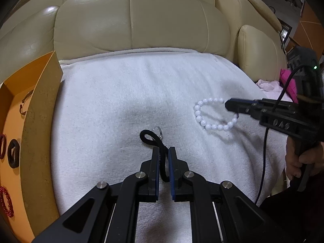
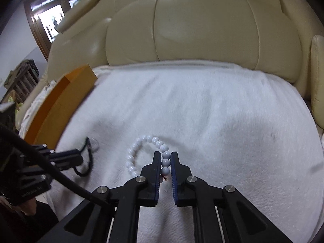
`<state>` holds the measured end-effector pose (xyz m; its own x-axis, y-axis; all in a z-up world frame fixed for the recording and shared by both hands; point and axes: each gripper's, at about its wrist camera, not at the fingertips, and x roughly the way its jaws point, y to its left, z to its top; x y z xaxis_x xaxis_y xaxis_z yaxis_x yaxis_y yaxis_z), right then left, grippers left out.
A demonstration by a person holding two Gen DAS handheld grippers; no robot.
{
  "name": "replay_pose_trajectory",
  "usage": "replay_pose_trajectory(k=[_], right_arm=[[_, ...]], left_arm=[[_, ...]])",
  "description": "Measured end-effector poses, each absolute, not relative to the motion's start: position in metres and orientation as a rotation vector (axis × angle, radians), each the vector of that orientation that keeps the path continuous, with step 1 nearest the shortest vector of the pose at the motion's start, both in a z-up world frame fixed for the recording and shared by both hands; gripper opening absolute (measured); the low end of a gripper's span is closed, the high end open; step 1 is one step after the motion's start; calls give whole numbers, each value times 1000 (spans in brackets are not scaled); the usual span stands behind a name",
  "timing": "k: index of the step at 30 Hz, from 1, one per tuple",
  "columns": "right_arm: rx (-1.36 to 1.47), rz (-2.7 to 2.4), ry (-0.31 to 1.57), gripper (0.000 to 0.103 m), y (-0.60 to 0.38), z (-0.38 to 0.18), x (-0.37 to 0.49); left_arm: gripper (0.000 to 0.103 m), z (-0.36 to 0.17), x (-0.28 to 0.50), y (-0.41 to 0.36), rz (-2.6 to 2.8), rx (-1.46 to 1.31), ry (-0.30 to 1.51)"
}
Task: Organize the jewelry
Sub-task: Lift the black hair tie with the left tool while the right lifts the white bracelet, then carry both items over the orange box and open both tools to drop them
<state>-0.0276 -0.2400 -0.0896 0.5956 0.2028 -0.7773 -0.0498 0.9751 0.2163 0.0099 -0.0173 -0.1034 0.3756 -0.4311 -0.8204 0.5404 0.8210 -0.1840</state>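
My left gripper [image 1: 163,150] is shut on a black cord necklace [image 1: 148,136] whose loop lies on the white towel [image 1: 121,93]; a small clear ring [image 1: 158,131] sits at its far end. My right gripper [image 2: 166,156] is shut on a white bead bracelet [image 2: 141,154], holding its right side between the pads; the rest of the loop lies on the towel. In the left wrist view the right gripper [image 1: 230,106] comes in from the right over the bracelet [image 1: 202,119]. In the right wrist view the left gripper [image 2: 79,158] holds the cord [image 2: 89,151] at lower left.
An orange box [image 1: 36,121] stands on the left of the towel, with dark rings [image 1: 13,154] and red bead pieces [image 1: 6,202] inside; it also shows in the right wrist view [image 2: 60,105]. Cream leather sofa cushions [image 1: 131,20] rise behind. Pink cloth [image 1: 287,83] lies at the right.
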Motion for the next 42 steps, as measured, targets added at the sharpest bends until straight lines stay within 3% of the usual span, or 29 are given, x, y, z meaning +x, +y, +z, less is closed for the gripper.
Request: replay_pose_trajectory(k=[10,16,21,22,24,27,42], right_arm=[[229,141,880,11,-240,-78,-30],[247,119,934,10,-245,-91,-24],[268,115,935,11,-250,-92,-24],[271,117,935,11,-251,-92,-24],[269,116,937,11,-250,-93,-24],[274,117,930,10,-252,-91,-26],[292,195,824,11,-229,-54,-34]], left_arm=[[9,-100,9,-15,-606,133,1015],[30,-104,8,-20,-603,146,1036],[30,-111,7,-26,-617,156,1056],[30,-113,9,-25,-616,147,1068],[12,-116,12,-24,-622,132,1079],[5,-113,10,-24,-629,135,1056],[5,-61,-4,-5,-668,64,893]])
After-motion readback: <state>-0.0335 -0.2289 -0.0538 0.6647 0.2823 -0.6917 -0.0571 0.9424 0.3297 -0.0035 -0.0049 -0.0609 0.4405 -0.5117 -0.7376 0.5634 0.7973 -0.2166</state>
